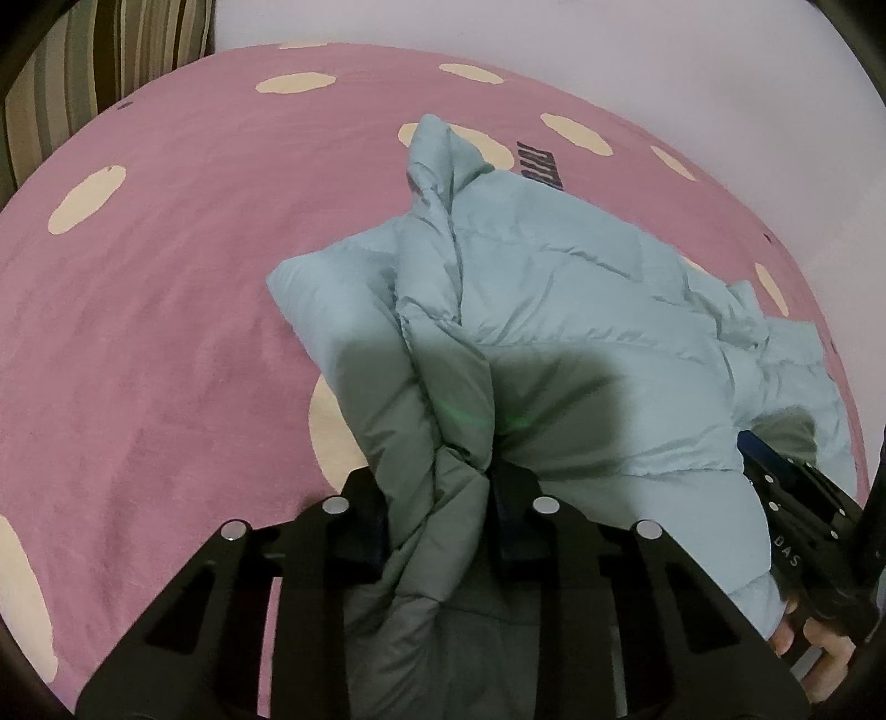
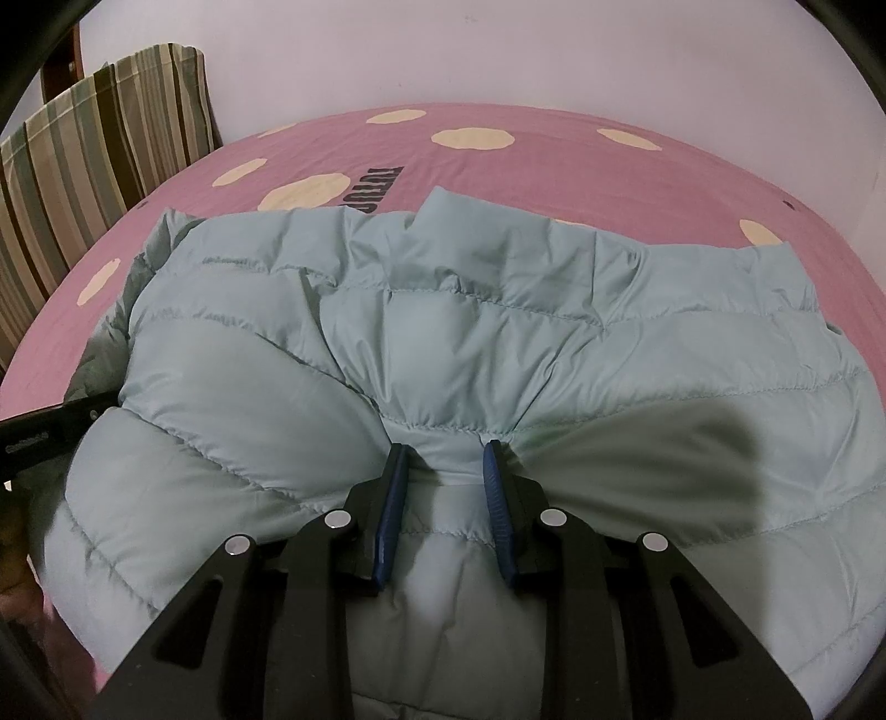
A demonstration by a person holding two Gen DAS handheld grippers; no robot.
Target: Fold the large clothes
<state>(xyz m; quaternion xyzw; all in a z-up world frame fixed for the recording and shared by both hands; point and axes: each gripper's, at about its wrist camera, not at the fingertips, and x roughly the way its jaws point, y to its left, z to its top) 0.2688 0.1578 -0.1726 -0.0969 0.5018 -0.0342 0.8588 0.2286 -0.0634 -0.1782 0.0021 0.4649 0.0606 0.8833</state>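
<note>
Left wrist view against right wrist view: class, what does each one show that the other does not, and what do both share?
Only the left wrist view shows the left tool pinching a bunched fold of the jacket and a hand holding the right tool. Only the right wrist view shows the right tool's blue pads gripping a pinch of the jacket's quilted panel. Both show the pale blue puffer jacket, the pink spotted bedsheet, the striped pillow and the wall.
</note>
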